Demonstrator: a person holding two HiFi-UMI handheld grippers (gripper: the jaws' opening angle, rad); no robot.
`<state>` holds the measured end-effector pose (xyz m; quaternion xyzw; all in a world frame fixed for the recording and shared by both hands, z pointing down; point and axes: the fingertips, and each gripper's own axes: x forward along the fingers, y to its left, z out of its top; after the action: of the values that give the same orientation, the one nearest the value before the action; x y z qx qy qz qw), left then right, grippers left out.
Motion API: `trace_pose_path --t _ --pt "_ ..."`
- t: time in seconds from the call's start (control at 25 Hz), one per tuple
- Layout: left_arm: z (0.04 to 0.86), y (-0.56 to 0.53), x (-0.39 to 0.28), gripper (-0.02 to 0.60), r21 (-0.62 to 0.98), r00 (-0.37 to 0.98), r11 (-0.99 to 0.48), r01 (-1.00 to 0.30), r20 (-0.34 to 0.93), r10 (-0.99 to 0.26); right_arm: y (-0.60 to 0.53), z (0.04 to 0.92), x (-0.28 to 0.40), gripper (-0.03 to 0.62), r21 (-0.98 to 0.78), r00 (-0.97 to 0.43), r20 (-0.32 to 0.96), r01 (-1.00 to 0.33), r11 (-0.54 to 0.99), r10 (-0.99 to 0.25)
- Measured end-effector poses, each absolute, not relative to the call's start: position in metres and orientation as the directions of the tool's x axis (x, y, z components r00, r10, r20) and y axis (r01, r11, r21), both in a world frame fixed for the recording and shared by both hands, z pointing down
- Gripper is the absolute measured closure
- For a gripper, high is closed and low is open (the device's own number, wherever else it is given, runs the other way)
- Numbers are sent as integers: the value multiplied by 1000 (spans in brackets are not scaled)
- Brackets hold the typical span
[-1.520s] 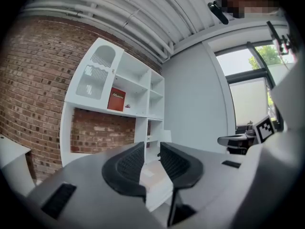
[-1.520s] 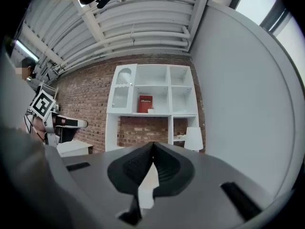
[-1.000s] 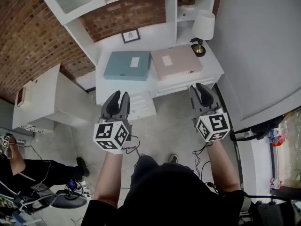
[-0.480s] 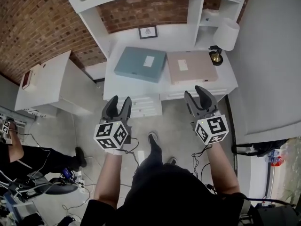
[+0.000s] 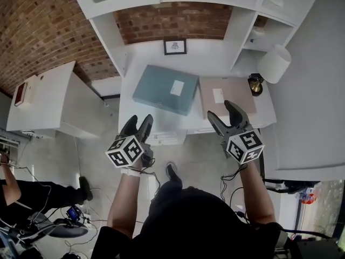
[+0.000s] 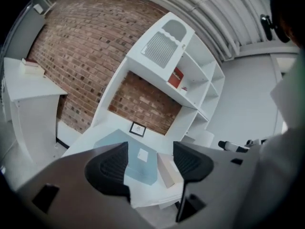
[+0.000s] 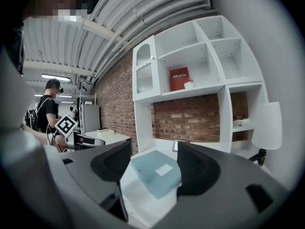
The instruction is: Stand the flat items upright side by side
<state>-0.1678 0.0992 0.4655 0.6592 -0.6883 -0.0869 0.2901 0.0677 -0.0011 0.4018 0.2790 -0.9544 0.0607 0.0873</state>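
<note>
Two flat boxes lie side by side on the white desk (image 5: 141, 60): a grey-blue box (image 5: 164, 89) with a white label on the left and a beige-pink box (image 5: 226, 95) on the right. My left gripper (image 5: 138, 123) hovers short of the desk's front edge, below the blue box. The right gripper (image 5: 222, 112) is over the front edge, by the pink box. Both have just been opening their jaws, and nothing is between them. The left gripper view frames the blue box (image 6: 136, 159) and the pink box (image 6: 167, 170) between its jaws. In the right gripper view, the blue box (image 7: 157, 171) shows.
A white lamp (image 5: 274, 63) with a dark brass base (image 5: 255, 84) stands at the desk's right end. A small framed picture (image 5: 175, 46) leans at the back under the shelves. A low white cabinet (image 5: 48, 99) stands left. A seated person (image 5: 21, 190) is at lower left.
Both grippers have moved forward to the desk's front edge, and their jaws have spread wider. The boxes have not moved.
</note>
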Motion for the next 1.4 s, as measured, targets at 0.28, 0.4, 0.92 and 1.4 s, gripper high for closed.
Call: trace_pose_path --t 0.28,0.4,0.92,1.4 --pt "521 72 -221 306 642 77 188 -744 362 -929 -46 421 -21 284 -98 -864 279 -460 882 -419" --pt "543 61 -233 305 686 88 222 -693 386 -918 -66 432 -53 273 -98 -877 322 -405 909 -356" --pt "609 20 -264 302 728 5 406 -552 490 -872 -177 519 -167 266 -220 -876 479 -185 958 -59" --pt "672 -40 -269 285 733 -109 590 -339 592 -799 -256 656 -241 246 -370 -681 673 30 929 290"
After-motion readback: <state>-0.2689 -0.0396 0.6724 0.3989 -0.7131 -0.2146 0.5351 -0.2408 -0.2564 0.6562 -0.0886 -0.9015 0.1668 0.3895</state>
